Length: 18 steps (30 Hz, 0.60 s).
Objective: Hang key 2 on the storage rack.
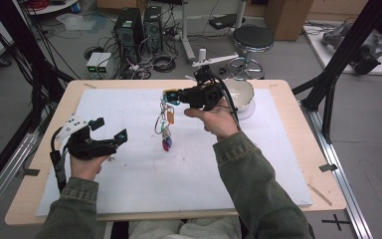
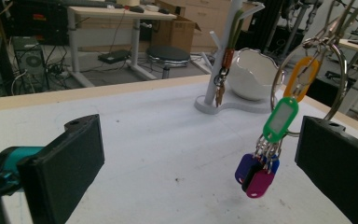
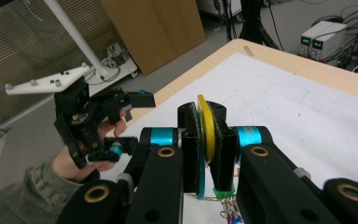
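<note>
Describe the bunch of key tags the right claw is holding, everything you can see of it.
The bunch of key tags hangs in the air above the white mat, touching nothing below. A large metal ring carries a yellow tag, a green tag with a white window, and smaller rings holding blue, black and magenta plastic tags. The right claw is shut on the yellow tag, pinching it flat between its pads.

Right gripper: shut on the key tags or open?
Shut: the right gripper clamps a yellow tag; the bunch of key tags hangs clear of the table.
</note>
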{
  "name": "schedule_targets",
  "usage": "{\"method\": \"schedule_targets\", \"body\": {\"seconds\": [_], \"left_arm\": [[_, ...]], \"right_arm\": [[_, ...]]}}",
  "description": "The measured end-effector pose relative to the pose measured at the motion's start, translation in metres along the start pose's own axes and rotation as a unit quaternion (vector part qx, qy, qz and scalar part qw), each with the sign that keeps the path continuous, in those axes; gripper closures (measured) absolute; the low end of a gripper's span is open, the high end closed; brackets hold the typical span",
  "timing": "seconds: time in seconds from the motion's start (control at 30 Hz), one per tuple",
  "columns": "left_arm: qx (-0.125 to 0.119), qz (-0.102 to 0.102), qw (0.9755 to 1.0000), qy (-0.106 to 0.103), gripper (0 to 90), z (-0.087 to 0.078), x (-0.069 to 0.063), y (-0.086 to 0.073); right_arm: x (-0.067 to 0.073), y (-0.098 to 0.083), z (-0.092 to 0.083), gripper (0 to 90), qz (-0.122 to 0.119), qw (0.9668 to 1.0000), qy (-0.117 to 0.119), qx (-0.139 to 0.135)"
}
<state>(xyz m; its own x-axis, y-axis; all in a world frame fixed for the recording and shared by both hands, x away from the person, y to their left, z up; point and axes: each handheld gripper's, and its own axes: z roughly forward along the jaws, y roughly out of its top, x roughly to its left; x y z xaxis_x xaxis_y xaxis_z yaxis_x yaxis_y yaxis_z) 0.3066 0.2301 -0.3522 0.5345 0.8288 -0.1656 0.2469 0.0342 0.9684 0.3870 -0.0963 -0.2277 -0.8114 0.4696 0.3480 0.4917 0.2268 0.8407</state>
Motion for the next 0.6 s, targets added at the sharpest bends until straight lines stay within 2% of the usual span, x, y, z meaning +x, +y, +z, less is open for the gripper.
{"method": "schedule_targets", "body": {"seconds": [0.3, 0.6], "left_arm": [[0.0, 0.017, 0.9996, -0.022, 1.7, 0.008, -0.014, 0.005], [0.0, 0.03, 0.9987, -0.042, 1.7, 0.012, -0.028, 0.008]], "right_arm": [[0.009, 0.009, 0.006, 84.9, -0.005, 0.9999, 0.0, -0.011], [0.021, 0.014, 0.016, 84.9, -0.012, 0.9999, 0.006, -0.008]]}}
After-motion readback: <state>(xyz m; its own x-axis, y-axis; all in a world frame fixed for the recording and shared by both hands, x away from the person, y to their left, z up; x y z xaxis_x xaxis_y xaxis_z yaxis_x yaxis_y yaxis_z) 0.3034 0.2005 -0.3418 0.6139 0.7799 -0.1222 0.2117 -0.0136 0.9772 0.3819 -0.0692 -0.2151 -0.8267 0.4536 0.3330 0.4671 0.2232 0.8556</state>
